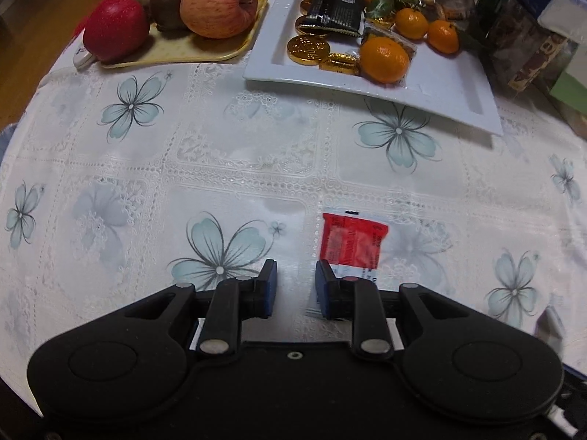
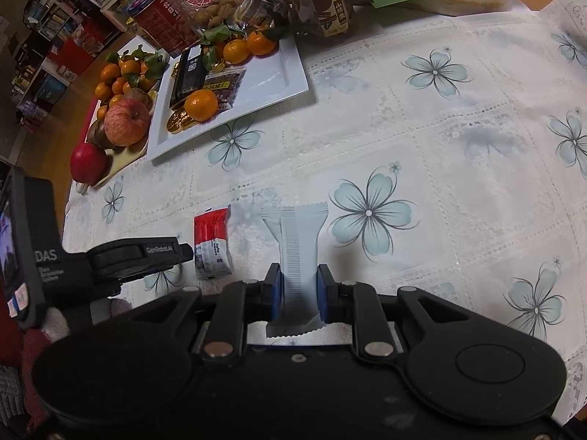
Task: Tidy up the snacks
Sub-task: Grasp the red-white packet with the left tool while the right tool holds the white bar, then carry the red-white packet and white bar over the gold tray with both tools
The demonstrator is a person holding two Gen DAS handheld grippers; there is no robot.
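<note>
Nearest me, my right gripper was clamped on a pale blue-white snack packet, pinched at its middle. Only the right wrist view showed that packet clearly. My left gripper had its jaws parted with nothing between them; a red snack packet lay flat on the flowered tablecloth, beside and partly under the right-hand finger, though I could not tell whether they touched. The right view showed that same red packet just left of the held one, with the left gripper's side beside it.

Farther off sat one white rectangular plate holding a dark wrapped bar, gold foil coins, at least three mandarins and a clear packet of nuts. Left of it, a yellow tray carried two apples, one pale red, one deep red, and brown kiwis. Only the right view revealed a pile of leafy mandarins beyond the tray, and shelves behind.
</note>
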